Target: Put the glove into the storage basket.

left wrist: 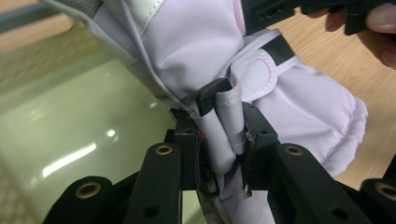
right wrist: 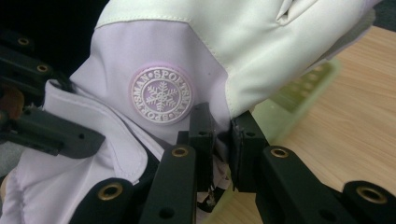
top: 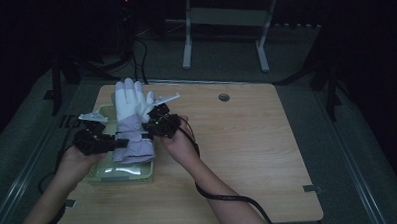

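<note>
Nearest, the left gripper pinches the glove by its wrist strap, while the right gripper clamps the opposite edge. Between both jaws, held over the green tray, the glove's fingers point away. Bare worktop opens rightward.

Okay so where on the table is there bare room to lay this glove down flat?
The wood right of the right tool, out to the table edge past the round hole, is bare. So is the near strip below the tray. The left side is crowded: glove, tray, both tools.
</note>
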Action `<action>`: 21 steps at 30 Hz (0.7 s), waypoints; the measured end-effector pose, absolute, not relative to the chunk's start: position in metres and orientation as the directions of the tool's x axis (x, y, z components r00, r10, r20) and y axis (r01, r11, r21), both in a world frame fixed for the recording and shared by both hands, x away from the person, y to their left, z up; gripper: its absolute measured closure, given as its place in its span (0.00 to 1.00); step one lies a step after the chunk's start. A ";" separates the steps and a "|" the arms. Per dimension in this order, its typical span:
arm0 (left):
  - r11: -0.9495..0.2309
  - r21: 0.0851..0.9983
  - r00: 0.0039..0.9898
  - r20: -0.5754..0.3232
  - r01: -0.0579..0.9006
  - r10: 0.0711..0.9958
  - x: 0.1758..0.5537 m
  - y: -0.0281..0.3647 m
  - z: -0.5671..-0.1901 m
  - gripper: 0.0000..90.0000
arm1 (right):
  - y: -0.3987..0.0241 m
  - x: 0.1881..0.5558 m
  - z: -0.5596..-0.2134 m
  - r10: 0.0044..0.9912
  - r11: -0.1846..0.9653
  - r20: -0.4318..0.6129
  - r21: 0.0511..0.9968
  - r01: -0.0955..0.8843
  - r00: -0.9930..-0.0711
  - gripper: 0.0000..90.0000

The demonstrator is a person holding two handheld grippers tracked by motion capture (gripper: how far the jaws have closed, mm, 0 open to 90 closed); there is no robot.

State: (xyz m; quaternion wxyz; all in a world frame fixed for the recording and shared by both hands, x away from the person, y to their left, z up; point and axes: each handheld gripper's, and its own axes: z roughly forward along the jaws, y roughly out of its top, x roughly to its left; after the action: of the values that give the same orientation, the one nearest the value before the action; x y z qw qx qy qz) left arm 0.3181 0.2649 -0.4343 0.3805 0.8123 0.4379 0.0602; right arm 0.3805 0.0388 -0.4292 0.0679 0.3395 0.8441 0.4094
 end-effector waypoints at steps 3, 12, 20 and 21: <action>-0.324 0.661 0.603 -0.246 0.677 0.759 0.318 0.274 -0.438 0.81 | 0.050 0.380 -0.433 0.624 0.445 0.159 0.733 0.515 -0.765 0.90; -0.328 0.620 0.592 -0.280 0.713 0.756 0.326 0.293 -0.473 0.81 | 0.075 0.383 -0.464 0.635 0.475 0.157 0.693 0.542 -0.756 0.90; -0.337 0.542 0.550 -0.297 0.770 0.781 0.329 0.297 -0.500 0.81 | 0.090 0.383 -0.492 0.633 0.535 0.129 0.640 0.551 -0.763 0.90; -0.339 0.532 0.546 -0.296 0.776 0.784 0.329 0.297 -0.502 0.81 | 0.093 0.383 -0.496 0.634 0.545 0.127 0.626 0.557 -0.763 0.90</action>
State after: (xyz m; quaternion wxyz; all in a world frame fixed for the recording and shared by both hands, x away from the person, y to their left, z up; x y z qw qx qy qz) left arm 0.3287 0.2966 -0.5016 0.3217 0.8182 0.4765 0.0063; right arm 0.3830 0.0928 -0.4964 0.0570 0.3395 0.8771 0.3349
